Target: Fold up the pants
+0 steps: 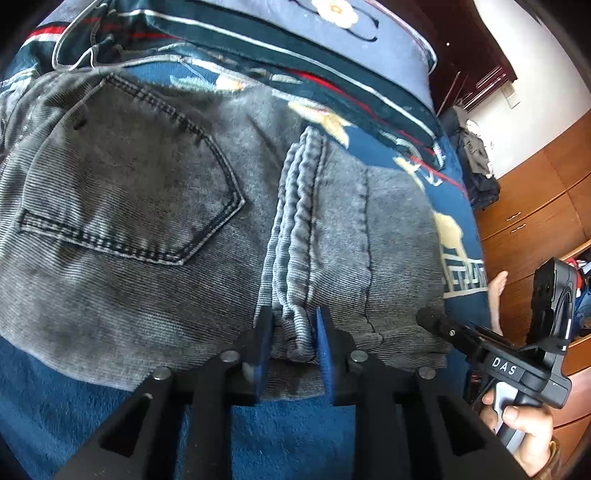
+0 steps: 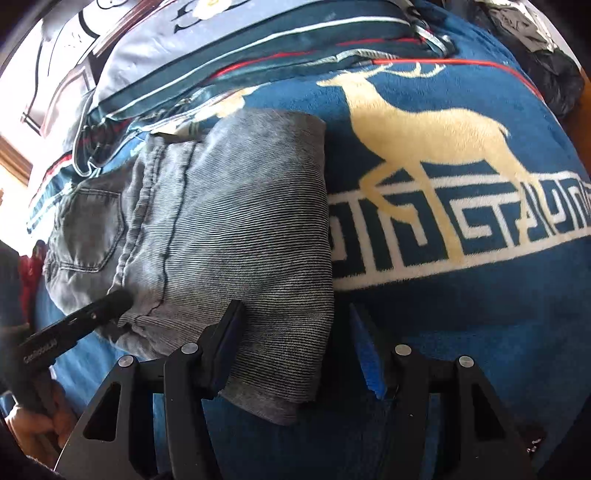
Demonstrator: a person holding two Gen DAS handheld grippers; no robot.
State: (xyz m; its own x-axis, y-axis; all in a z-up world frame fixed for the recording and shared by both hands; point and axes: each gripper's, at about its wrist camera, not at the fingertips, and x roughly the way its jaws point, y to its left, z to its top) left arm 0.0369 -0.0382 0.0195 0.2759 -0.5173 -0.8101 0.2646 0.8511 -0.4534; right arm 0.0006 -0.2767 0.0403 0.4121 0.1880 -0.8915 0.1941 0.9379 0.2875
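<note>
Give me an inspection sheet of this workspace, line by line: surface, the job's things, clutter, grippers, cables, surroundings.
Surface: bed covered by a blue blanket with a cream deer print.
Job's things: grey jeans lying folded on the blanket, back pocket facing up.
Clutter: a dark heap of clothes at the far edge of the bed; a patterned pillow beyond the jeans.
Grippers: left gripper closed on the thick seam of the jeans; right gripper open, straddling the near right corner of the jeans.
Cables: nothing seen.
Surroundings: wooden drawers beside the bed, white wall above.
</note>
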